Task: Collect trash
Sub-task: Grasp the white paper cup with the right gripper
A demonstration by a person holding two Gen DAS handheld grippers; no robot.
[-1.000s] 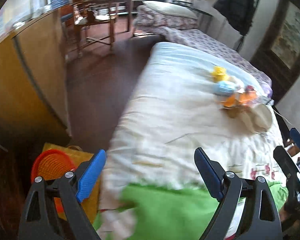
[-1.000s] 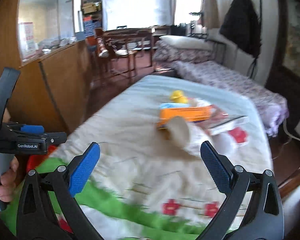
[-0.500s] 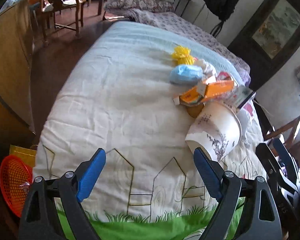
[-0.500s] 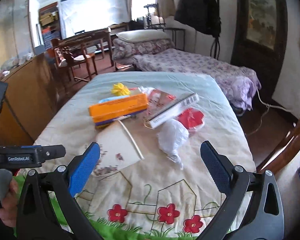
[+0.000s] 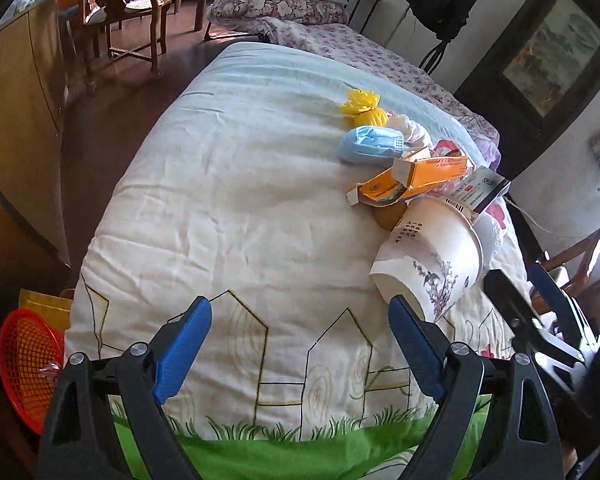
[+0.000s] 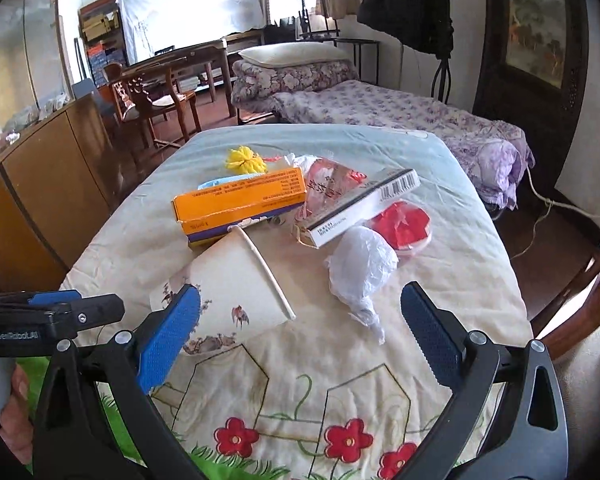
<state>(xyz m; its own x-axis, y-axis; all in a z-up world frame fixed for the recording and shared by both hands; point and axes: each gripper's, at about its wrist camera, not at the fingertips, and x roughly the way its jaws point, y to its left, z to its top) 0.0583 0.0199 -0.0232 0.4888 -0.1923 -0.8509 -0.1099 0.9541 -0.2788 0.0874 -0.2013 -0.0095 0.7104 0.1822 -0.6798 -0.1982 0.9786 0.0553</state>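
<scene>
The trash sat heaped on the cream quilt printed with fences, grass and red flowers (image 6: 320, 364), toward its far right part from the left wrist view. Nearest lay a white paper cup with an ink-painted bird-and-branch print (image 5: 432, 256), tipped on its side. Behind it rested an orange cardboard box with torn flaps (image 6: 240, 200), touching the cup's rim. Beside the box lay a long white carton with a barcode (image 6: 360, 208), a crumpled white plastic bag (image 6: 360, 268) and a red crumpled piece in a clear lid (image 6: 404, 224). Farther back were a blue face mask (image 5: 370, 146) and a yellow netted wad (image 5: 364, 110).

The left gripper (image 5: 300, 352) hovered over the quilt's near edge, jaws spread wide, holding nothing. The right gripper (image 6: 300, 332) did likewise, jaws wide apart, the cup just ahead of its left finger. Down on the floor to the left stood a red mesh basket (image 5: 24, 364).
</scene>
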